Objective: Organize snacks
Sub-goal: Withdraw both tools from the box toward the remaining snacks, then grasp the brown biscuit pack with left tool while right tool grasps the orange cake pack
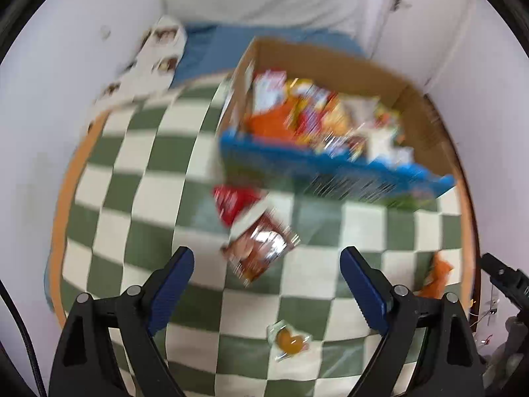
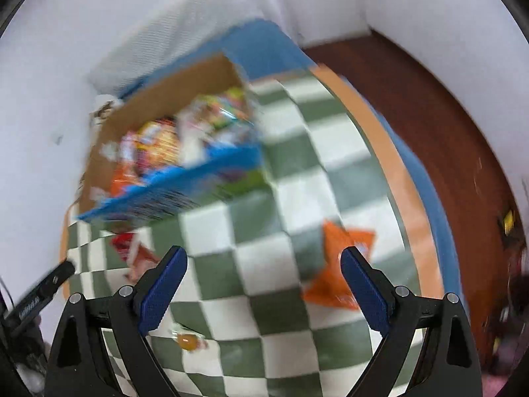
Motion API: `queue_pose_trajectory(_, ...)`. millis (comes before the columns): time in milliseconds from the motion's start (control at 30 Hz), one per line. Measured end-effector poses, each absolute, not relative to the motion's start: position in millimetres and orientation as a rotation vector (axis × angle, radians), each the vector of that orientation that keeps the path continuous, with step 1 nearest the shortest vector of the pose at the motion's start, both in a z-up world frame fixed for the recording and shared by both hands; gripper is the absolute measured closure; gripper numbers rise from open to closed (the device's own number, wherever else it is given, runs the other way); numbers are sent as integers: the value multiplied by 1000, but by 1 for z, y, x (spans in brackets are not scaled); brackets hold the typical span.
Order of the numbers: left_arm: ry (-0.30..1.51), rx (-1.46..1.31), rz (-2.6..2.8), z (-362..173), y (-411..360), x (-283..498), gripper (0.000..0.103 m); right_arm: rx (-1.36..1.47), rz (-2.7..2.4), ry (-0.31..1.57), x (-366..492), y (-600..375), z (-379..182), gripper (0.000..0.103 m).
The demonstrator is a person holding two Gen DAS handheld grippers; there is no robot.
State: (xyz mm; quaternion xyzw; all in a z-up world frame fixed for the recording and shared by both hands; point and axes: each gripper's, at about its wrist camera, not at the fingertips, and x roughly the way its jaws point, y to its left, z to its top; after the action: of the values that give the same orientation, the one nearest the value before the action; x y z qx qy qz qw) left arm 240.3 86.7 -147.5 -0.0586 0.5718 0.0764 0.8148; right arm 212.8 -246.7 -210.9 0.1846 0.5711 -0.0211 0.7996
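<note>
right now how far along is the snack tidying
Mostly done: the cardboard box already holds a pile of packets. In hand: nothing, left tool and right tool both open. Left on the checkered cloth: brown packet, orange packet, small candy.
</note>
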Motion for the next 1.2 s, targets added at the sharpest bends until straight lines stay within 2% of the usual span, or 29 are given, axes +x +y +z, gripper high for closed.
queue_pose_trajectory(300,1400,6,189,-230,107,225,12,363,-171,1448,235,-278,-336,8)
queue_pose_trajectory(367,1426,48,180,-239,108,223,12,354,-168,1478,236,-272,-352,21)
queue_pose_trajectory(567,1392,217,102,-246,91,235,12,264,-41,1465,232,-225,-355,38)
queue_pose_trajectory(733,1391,460,13,-273,63,261,12,148,64,1479,227,-178,-357,38)
queue_pose_trajectory(900,1431,478,-90,-302,55,282,13,99,113,1491,221,-157,-359,38)
queue_pose_trajectory(933,1441,462,-101,-304,55,285,17,90,118,1495,220,-154,-360,38)
queue_pose_trajectory(1000,1460,378,-115,-305,59,289,31,80,123,1501,219,-152,-361,38)
queue_pose_trajectory(1033,1463,338,-112,-304,60,289,42,77,125,1502,220,-153,-362,38)
queue_pose_trajectory(1200,1492,124,-24,-304,81,275,46,71,141,1514,223,-156,-363,39)
